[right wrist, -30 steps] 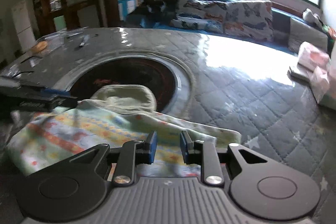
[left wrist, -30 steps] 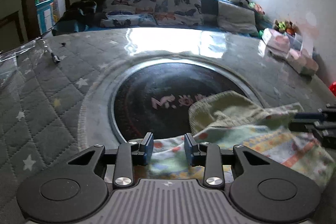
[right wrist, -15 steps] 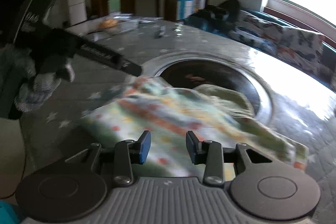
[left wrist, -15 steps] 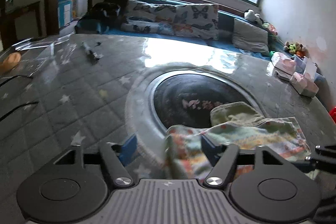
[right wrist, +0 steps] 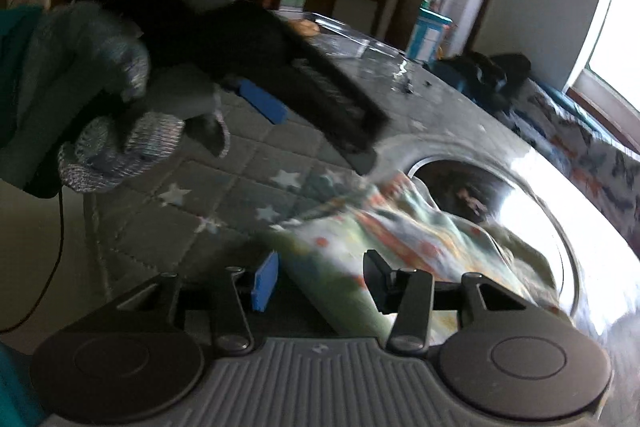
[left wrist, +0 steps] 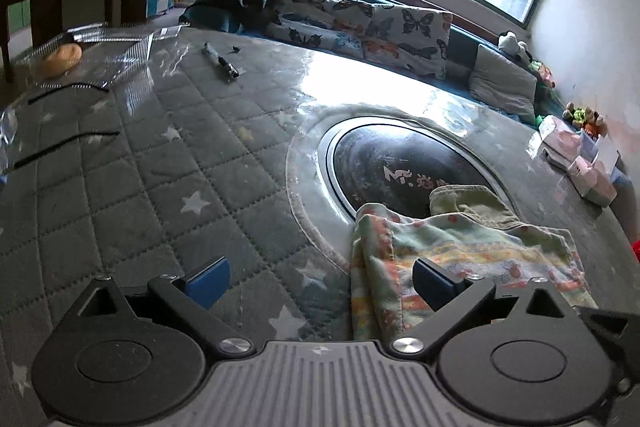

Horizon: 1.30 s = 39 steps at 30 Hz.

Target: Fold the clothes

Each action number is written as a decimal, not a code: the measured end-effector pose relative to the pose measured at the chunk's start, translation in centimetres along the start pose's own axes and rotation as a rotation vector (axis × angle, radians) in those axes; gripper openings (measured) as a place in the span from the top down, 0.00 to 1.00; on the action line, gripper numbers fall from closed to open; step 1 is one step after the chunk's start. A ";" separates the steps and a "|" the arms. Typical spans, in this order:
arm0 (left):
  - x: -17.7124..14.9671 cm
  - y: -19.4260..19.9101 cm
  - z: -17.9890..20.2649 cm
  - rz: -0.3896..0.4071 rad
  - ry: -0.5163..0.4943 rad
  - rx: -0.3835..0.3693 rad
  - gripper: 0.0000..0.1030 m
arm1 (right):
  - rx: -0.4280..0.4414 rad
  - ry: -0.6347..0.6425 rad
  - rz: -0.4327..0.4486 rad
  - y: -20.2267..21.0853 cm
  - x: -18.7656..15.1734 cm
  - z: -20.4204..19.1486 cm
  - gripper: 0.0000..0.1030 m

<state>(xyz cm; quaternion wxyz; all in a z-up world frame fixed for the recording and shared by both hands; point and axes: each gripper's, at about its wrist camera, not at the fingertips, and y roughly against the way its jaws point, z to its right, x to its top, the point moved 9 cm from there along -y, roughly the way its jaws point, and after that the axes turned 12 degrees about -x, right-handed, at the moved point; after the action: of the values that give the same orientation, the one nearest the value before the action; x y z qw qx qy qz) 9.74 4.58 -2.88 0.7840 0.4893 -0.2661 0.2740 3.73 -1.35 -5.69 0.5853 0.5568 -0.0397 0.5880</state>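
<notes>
Patterned garment [left wrist: 472, 259] – pale green-white cloth with bands of orange, yellow, red print, folded over on itself, lying flat in lower right of left wrist frame. Left edge bunched into thick rumpled fold. Plain olive-green part [left wrist: 468, 203] pokes out from beneath at top, overlapping dark round inset. Right wrist frame: same garment [right wrist: 404, 227] at lower centre, blurred, rumpled – far end reaching over inset rim, near end running down to lower edge of view.
</notes>
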 end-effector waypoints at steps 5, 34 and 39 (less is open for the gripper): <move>0.1 0.2 -0.1 0.009 0.081 -0.058 0.03 | -0.036 0.062 -0.010 -1.0 0.2 -1.4 0.62; -1.1 -5.3 2.3 -0.091 0.379 -0.194 0.75 | 0.109 -0.335 0.052 2.3 0.0 5.7 0.88; -1.3 -5.3 2.2 -0.089 0.365 -0.183 0.83 | 0.119 -0.378 0.054 2.5 -0.6 6.6 0.80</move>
<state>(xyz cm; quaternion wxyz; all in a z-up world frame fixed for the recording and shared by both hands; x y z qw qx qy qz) 12.11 0.36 -6.20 0.8719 0.3694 -0.1214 0.2979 5.76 -7.11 -2.10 0.5177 0.6895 -0.1290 0.4898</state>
